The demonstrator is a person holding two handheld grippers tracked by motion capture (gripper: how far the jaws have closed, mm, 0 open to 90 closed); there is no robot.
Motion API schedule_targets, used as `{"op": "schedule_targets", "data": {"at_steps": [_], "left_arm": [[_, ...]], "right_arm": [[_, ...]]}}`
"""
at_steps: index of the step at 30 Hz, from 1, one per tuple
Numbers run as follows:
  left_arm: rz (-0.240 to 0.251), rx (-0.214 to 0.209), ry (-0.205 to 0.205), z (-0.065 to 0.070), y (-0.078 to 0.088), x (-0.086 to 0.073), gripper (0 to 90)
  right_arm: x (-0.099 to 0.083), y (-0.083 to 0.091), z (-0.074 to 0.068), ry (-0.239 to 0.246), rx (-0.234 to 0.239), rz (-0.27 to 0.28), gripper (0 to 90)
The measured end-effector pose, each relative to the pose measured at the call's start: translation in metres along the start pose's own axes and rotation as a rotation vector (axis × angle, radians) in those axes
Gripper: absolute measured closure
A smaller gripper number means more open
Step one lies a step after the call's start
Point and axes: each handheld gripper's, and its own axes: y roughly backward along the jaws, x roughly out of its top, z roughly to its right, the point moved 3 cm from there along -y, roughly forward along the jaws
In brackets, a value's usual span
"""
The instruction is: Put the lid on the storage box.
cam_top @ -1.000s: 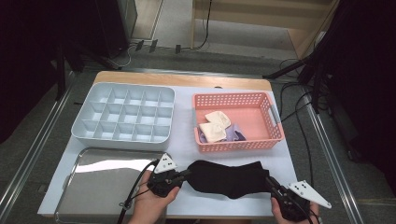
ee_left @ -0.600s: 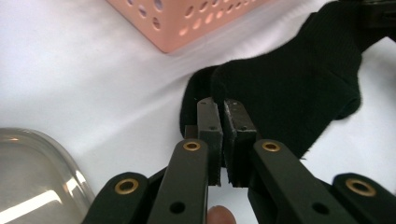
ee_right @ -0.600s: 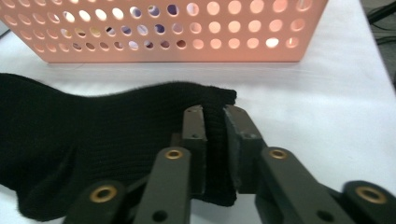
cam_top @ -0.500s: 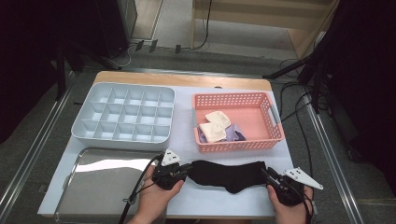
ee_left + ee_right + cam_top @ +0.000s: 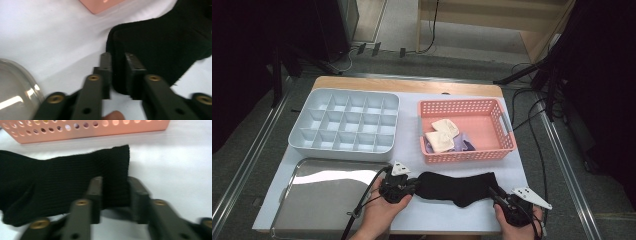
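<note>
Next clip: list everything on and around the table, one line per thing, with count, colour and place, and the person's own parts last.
black sock: 1, black, flat on the table's near edge, stretched between the two tools
basket: 1, pink, perforated, far right of the table
folded cloths: 2 cream and 1 purple, inside the basket
compartment tray: 1, pale grey-blue, far left, cells bare
metal tray: 1, silver, near left
table: 1, white top
left tool: 1, black, its jaws shut on the sock's left end
right tool: 1, black, its jaws around the sock's right end
hands: 2, at the bottom edge

jaws: black, brass screws | plate: grey (three-cornered) | cable: black
</note>
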Motion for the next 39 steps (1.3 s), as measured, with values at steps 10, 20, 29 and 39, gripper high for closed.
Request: {"op": "schedule_targets", "data": {"at_steps": [10, 20, 29, 39], "left_arm": [[-0.006, -0.080, -0.022, 0.001, 0.009, -0.003, 86.4], [0.032, -0.048, -0.017, -0.001, 0.007, -0.001, 84.4], [0.040, -0.040, -0.011, 0.001, 0.004, -0.001, 85.2], [0.039, -0.023, -0.008, -0.001, 0.001, -0.001, 85.3]], "right_arm": [[0.007, 0.016, 0.010, -0.024, 0.025, 0.010, 78.4], [0.013, 0.031, -0.002, -0.021, -0.029, 0.162, 74.7], [0.004, 0.005, -0.074, 0.070, 0.179, 0.059, 83.3], [-0.013, -0.007, -0.083, 0.143, 0.182, -0.032, 81.3]]}}
